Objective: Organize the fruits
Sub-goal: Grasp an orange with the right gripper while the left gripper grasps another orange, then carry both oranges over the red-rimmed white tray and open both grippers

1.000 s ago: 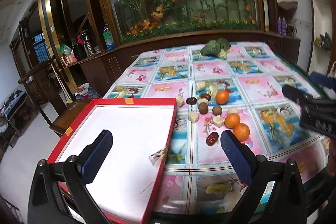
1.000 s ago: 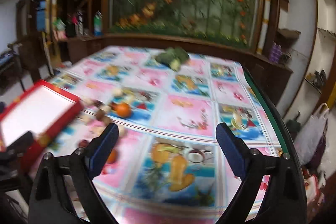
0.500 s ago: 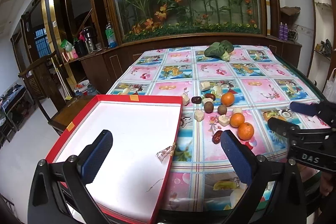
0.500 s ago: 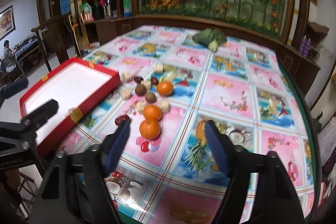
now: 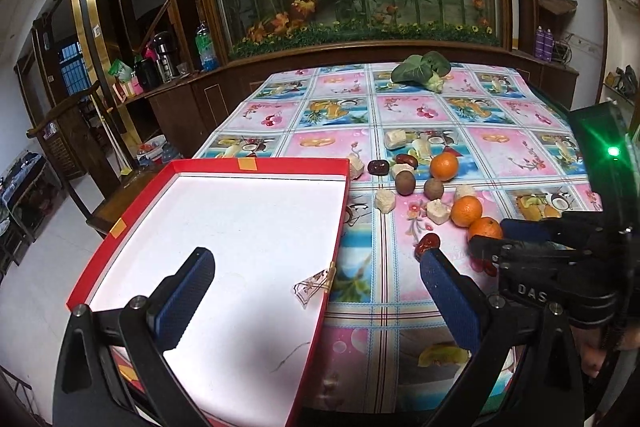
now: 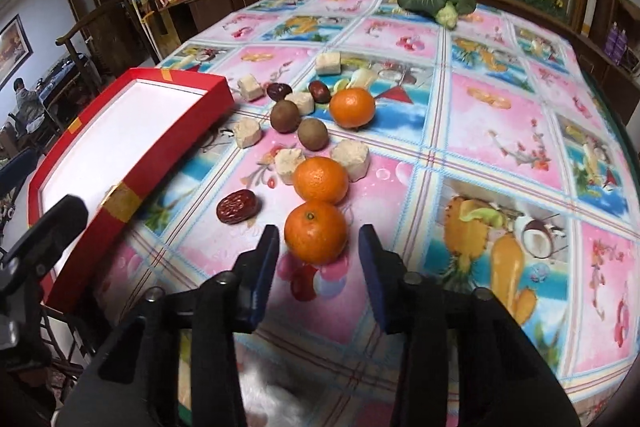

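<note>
Only the right wrist view shows the right gripper (image 6: 318, 255) flanking the nearest orange (image 6: 315, 231).

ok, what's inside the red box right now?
No fruit. The red box shows a bare white bottom with a small paper scrap near its right wall. The left gripper fingers cover part of the near end, so that corner can't be checked.

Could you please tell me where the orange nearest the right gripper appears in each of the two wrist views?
Left wrist view: the nearest orange lies at right of centre, partly hidden behind the right gripper.
Right wrist view: it lies at lower centre, just ahead of the open fingers.
Shared landmark: the dark red date lying between this orange and the red tray.
</note>
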